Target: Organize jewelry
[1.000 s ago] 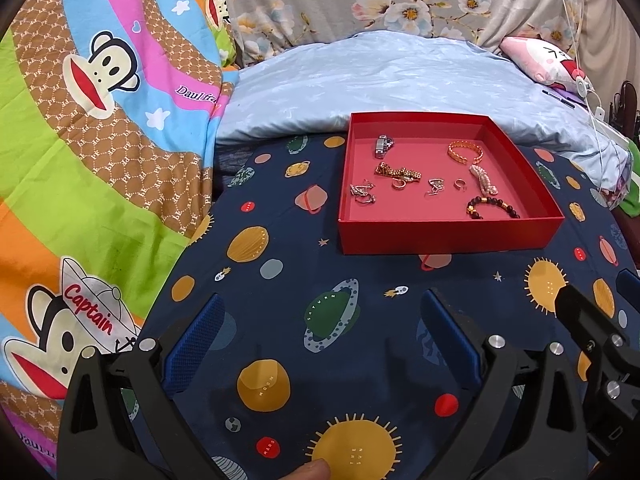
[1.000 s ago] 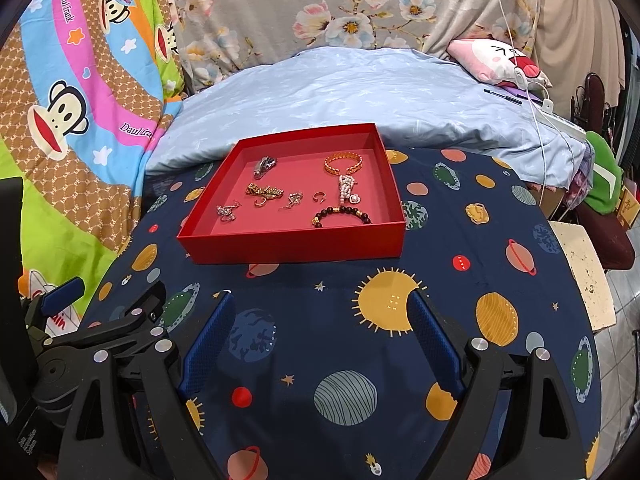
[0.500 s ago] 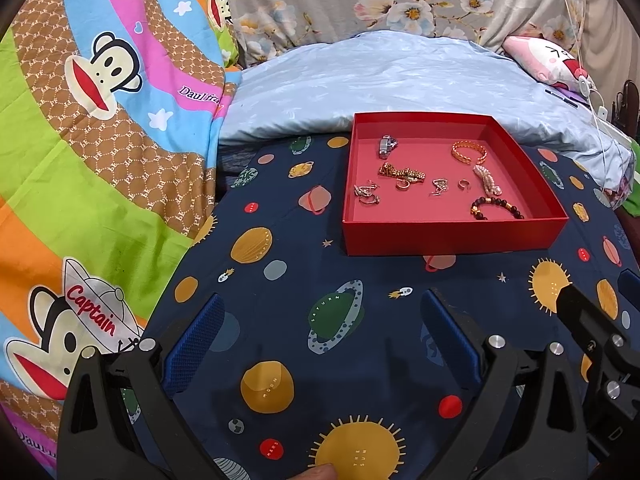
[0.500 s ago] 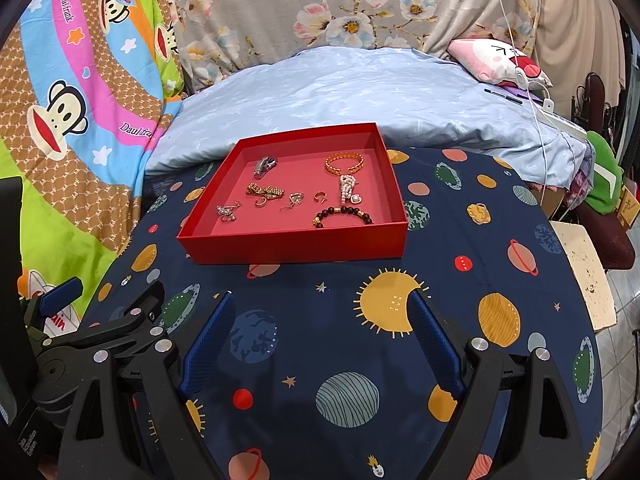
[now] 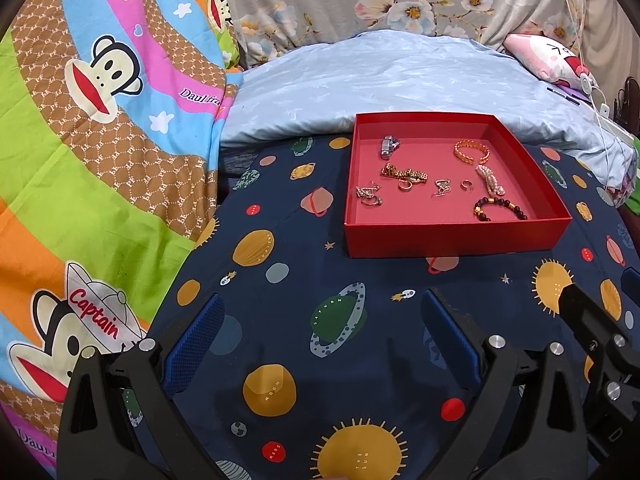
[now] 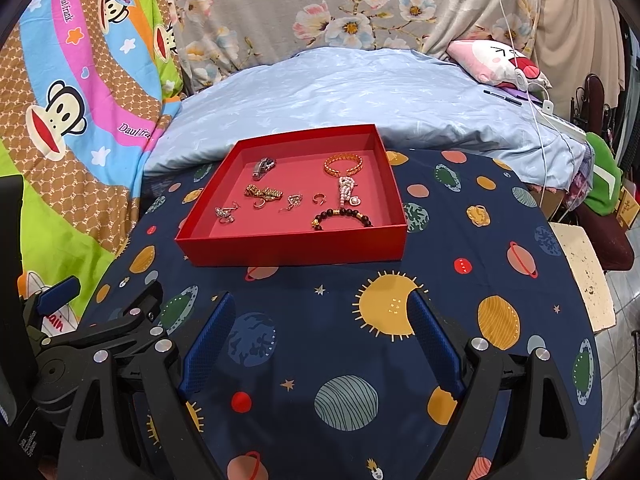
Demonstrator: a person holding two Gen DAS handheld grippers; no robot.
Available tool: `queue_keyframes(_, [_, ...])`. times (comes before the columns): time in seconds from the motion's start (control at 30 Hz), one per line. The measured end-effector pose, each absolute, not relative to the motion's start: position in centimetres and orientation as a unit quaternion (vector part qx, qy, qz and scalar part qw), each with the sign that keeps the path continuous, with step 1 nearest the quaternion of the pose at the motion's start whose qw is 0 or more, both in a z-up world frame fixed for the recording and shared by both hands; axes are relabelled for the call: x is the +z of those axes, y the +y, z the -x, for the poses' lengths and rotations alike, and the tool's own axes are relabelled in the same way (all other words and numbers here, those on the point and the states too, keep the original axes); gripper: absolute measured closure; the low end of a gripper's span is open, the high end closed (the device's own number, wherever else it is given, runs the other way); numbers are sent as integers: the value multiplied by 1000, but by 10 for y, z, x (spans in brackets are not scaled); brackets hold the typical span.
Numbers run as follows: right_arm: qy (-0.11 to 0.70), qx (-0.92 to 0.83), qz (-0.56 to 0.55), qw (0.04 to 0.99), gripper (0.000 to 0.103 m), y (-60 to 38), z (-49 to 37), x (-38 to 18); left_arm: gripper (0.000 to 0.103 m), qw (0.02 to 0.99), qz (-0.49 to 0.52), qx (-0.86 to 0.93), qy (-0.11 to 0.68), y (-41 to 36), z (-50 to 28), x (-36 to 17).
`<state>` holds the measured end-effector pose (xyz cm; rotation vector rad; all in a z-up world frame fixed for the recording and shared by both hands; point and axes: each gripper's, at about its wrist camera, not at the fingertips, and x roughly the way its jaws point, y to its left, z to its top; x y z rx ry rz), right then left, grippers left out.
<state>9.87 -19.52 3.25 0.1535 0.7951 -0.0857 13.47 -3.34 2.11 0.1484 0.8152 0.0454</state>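
While both tools hover above the planet-print cloth [image 5: 344, 320] that covers the table, neither touches any jewelry. The left hand-held gripper [image 5: 320, 344] has its two blue-padded fingers [image 5: 194, 344] spread wide apart with nothing between them. The right hand-held gripper [image 6: 320, 344] is likewise spread wide and holds nothing; in the right wrist view the left tool's black frame shows at the lower left, just beside it.

The red tray [image 5: 452, 236] sits on the cloth ahead of both tools, well apart from the fingertips, with its far edge near the light blue quilt [image 5: 392, 80]. All the jewelry lies loose on the tray floor:

- a silver watch piece [image 5: 389, 146] near the far left corner;
- a gold link bracelet [image 5: 472, 151] toward the far right;
- a gold chain bracelet [image 5: 404, 173] near the middle, with a small ring [image 5: 405, 185] touching it;
- silver earrings [image 5: 369, 195] at the near left;
- a small silver charm [image 5: 442, 187] and an open ring [image 5: 466, 185] at centre;
- a pearl strand [image 5: 489, 180] on the right;
- a dark bead bracelet [image 5: 498, 207] close to the near right wall.

A monkey-print blanket [image 5: 100, 128] lies to the left of the table, and a pink plush toy [image 6: 500, 62] rests on the quilt at the far right.
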Motion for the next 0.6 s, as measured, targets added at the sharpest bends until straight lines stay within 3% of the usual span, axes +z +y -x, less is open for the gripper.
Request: queue_keyframes(0.6, [382, -46, -75, 920, 17, -197, -105, 33, 6, 917, -71, 28, 393, -36, -136, 22])
